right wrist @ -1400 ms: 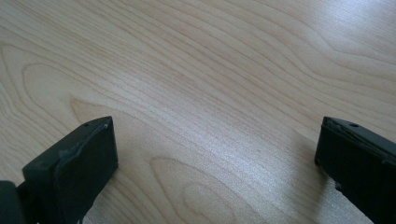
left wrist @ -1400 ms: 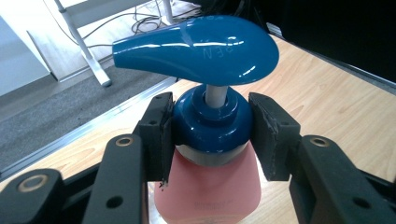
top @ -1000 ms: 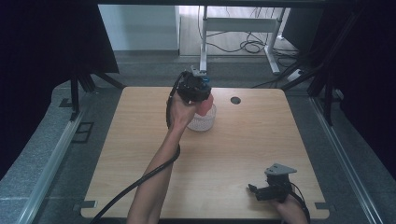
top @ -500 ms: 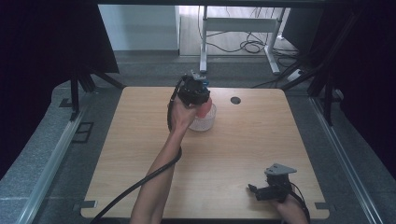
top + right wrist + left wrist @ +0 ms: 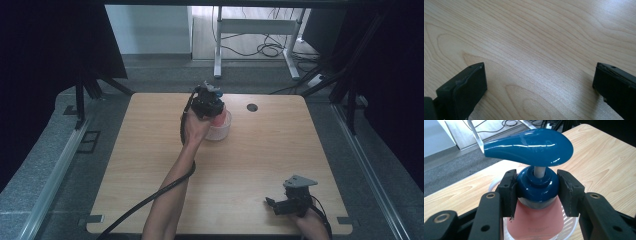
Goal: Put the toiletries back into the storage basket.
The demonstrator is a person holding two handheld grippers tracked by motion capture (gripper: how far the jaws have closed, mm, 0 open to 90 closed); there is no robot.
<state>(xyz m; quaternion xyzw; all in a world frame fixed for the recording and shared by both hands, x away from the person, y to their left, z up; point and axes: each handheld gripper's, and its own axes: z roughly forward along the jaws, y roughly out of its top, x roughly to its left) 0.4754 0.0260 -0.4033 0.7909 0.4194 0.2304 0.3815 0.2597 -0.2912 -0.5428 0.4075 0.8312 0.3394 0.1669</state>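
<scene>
A pump bottle with a pink body [image 5: 536,220] and a glossy blue pump head [image 5: 531,147] stands upright in a clear round tub [image 5: 223,132] at the table's far middle. My left gripper [image 5: 536,192] is shut on the bottle's blue collar, one pad on each side. From above, the left gripper [image 5: 207,102] covers the bottle's top, with pink [image 5: 219,120] showing beneath it. My right gripper [image 5: 270,204] is near the front right edge, low over the wood. Its jaws stand wide open [image 5: 539,82] with bare table between them.
A light wooden table [image 5: 150,165] carries a black round grommet [image 5: 252,107] at the far right of centre. The left gripper's cable [image 5: 150,200] trails to the front edge. Behind the table stand a white metal frame [image 5: 255,25] and floor cables.
My left hand has sunk a little with the bottle, bringing its base lower into the clear tub. The right gripper has not moved.
</scene>
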